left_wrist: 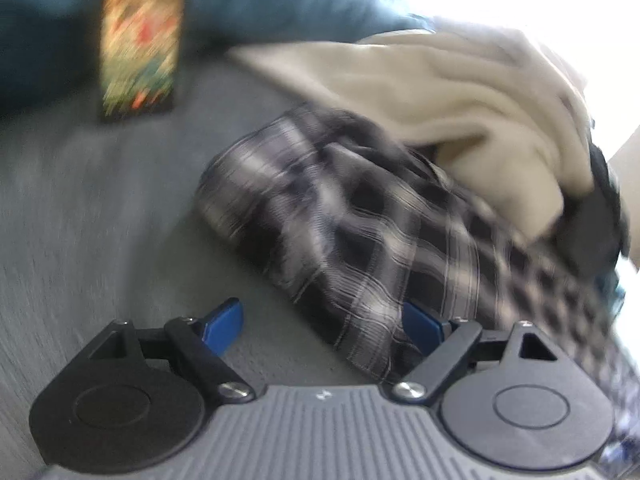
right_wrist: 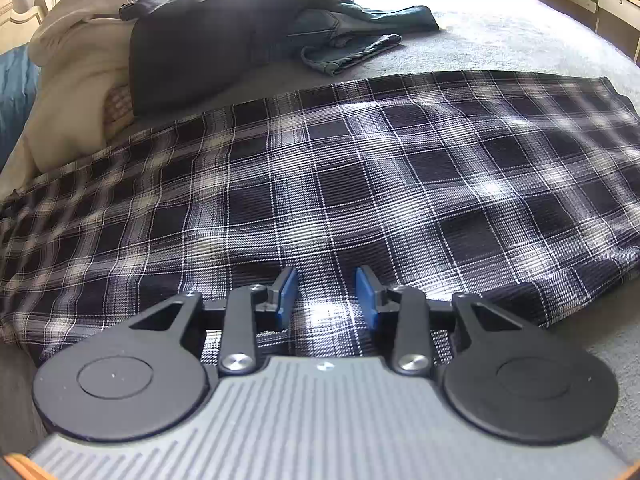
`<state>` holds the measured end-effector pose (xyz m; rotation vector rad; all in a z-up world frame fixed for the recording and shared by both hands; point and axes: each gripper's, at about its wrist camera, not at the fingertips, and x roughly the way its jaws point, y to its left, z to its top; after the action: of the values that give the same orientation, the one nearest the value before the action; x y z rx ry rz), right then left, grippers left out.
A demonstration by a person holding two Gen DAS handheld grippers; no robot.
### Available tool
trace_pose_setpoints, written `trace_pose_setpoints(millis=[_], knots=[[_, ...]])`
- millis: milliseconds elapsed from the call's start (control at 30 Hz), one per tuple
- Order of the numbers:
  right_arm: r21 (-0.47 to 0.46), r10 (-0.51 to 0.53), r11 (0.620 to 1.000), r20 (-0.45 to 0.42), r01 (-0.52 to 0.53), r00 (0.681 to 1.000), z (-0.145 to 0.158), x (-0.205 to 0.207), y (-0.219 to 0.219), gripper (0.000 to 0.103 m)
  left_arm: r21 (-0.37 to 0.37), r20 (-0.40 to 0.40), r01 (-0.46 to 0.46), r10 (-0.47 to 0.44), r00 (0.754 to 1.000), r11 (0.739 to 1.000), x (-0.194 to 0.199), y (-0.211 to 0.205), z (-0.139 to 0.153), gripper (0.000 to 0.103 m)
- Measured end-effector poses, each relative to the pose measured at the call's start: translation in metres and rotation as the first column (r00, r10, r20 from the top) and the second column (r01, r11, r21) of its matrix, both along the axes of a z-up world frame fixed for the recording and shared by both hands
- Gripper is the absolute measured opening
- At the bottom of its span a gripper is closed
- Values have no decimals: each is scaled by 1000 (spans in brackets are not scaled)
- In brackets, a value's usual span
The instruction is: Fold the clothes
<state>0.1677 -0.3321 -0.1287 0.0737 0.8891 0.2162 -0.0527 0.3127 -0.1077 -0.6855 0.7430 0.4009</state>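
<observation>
Blue pads of the right gripper (right_wrist: 326,298) are seen a little apart just above the plaid garment (right_wrist: 360,168), with nothing pinched between them; the garment is spread flat over a grey bed cover (right_wrist: 500,40); beyond it a dark garment (right_wrist: 208,36) and jeans (right_wrist: 352,32) are heaped, with a cream garment (right_wrist: 80,92) to their left. On the blurred left wrist view, the left gripper (left_wrist: 322,324) is held wide apart; a rumpled end of the plaid cloth lies between its pads, gripped by neither; a cream garment is piled behind it; a patterned upright object (left_wrist: 140,36) is seen farther back.
</observation>
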Motion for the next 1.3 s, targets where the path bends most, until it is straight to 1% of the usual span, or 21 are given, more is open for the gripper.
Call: trace_pose_setpoints(millis=[100, 167, 333, 400, 467, 533, 733, 767, 800, 833, 867, 900, 933, 1000, 1100, 1133, 1300], knots=[[1, 3, 1000, 0, -3, 1000, 1, -2, -3, 33, -85, 68, -70, 76, 995, 994, -5, 14, -4, 87], [1, 4, 1000, 0, -4, 1000, 0, -1, 0, 34, -141, 104, -111, 126, 986, 984, -7, 24, -8, 87], [0, 8, 1000, 2, -8, 1000, 0, 5, 9, 38, -287, 161, -189, 242, 957, 939, -7, 47, -19, 87], [1, 11, 1000, 4, -11, 1000, 0, 6, 12, 40, -323, 176, -209, 276, 945, 923, -5, 53, -22, 87], [-3, 13, 1000, 7, -13, 1000, 0, 7, 14, 40, -340, 189, -224, 300, 935, 913, -2, 58, -24, 86], [-3, 13, 1000, 9, -13, 1000, 0, 0, 6, 40, -340, 197, -235, 313, 929, 911, 1, 60, -25, 82], [-2, 12, 1000, 11, -12, 1000, 0, 2, 11, 40, -351, 213, -272, 359, 909, 896, 8, 63, -28, 72], [-1, 12, 1000, 11, -12, 1000, 2, -3, 3, 40, -349, 205, -282, 366, 908, 894, 8, 63, -28, 68], [-1, 11, 1000, 12, -11, 1000, 3, -6, 0, 41, -347, 197, -292, 373, 906, 891, 9, 63, -28, 61], [-1, 11, 1000, 12, -11, 1000, 3, -6, 0, 41, -345, 189, -302, 381, 905, 889, 9, 63, -28, 58], [0, 10, 1000, 12, -10, 1000, 3, -6, 1, 41, -341, 182, -310, 386, 905, 887, 9, 63, -28, 50], [0, 9, 1000, 13, -9, 1000, 3, -6, 1, 41, -336, 175, -316, 388, 905, 887, 9, 62, -28, 44], [0, 9, 1000, 14, -9, 1000, 3, -7, 1, 41, -330, 169, -321, 390, 905, 888, 9, 62, -28, 41], [-1, 9, 1000, 15, -9, 1000, 3, -8, 0, 41, -325, 168, -322, 390, 906, 889, 8, 62, -28, 31], [0, 9, 1000, 16, -9, 1000, 3, -8, 0, 42, -311, 177, -319, 384, 906, 895, 9, 59, -25, 24], [0, 10, 1000, 16, -10, 1000, 3, -8, 1, 42, -299, 184, -316, 379, 907, 900, 9, 57, -22, 23], [0, 18, 1000, 16, -18, 1000, 2, -6, -1, 42, -180, 247, -279, 318, 915, 943, 13, 39, 1, 20]])
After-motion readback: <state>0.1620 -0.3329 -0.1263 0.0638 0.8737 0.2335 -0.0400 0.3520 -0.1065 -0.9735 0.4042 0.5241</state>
